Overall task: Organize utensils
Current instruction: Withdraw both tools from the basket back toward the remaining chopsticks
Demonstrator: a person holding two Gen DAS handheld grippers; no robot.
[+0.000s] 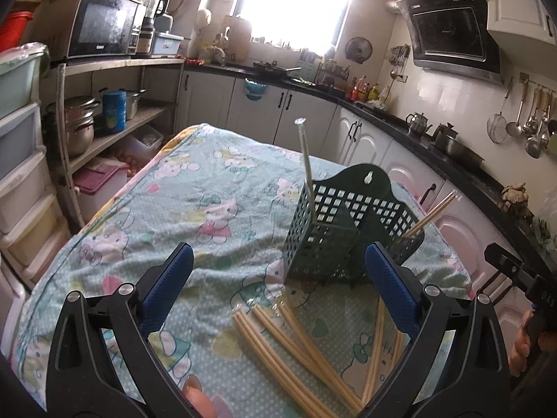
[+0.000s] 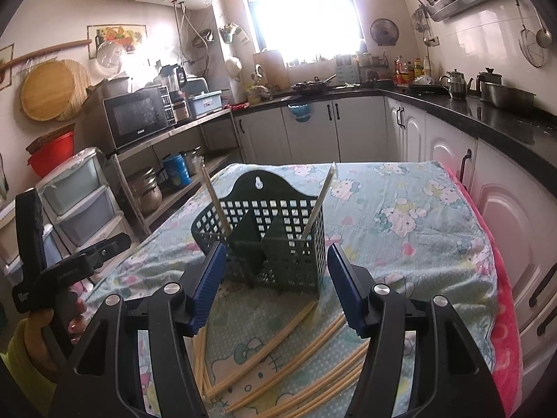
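Both hand-held grippers, left (image 1: 278, 278) and right (image 2: 273, 278), stand spread and empty. Risk: a low grab at the loose chopsticks (image 2: 278, 358) could nudge the light basket (image 2: 275, 244) and topple it.

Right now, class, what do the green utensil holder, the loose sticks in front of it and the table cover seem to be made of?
Green utensil holder: likely moulded plastic, matte, with a square-hole grid and a hanging slot.
Loose sticks: probably bamboo or wood; pale yellow, smooth, slender, seemingly chopsticks.
Table cover: soft fabric, perhaps towelling; wrinkled, printed with cartoon cats.
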